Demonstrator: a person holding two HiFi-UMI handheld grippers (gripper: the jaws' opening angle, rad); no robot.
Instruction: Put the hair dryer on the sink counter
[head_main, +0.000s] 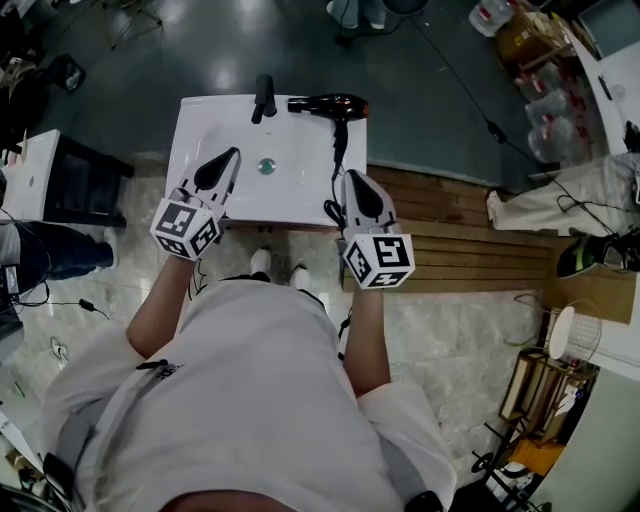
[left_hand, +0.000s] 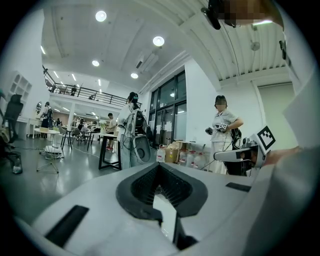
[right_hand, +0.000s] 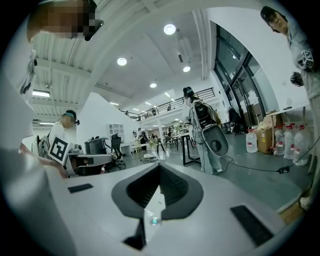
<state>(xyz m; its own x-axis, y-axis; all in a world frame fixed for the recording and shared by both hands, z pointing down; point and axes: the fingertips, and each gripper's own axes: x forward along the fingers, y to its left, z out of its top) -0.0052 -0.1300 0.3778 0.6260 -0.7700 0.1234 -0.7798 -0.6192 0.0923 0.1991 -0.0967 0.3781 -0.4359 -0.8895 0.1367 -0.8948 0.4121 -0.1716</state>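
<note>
While the black hair dryer (head_main: 328, 104) lies on the white sink table (head_main: 210, 125), I hold the left gripper (head_main: 234, 154) and right gripper (head_main: 351, 178) at its near edge, jaws pressed together, empty.

The hair dryer (head_main: 328, 104) is black, with a reddish-brown tint at its right end. It lies on its side on the back right part of the white sink counter (head_main: 200, 120), just right of the black faucet (head_main: 263, 97) and not touching it. Its barrel runs along the back edge, narrow end toward the faucet, and the handle points to the front. Its black cord (head_main: 336, 165) trails over the counter's right side to the front edge. The counter is rectangular, with a round drain (head_main: 266, 166) mid-basin.
</note>
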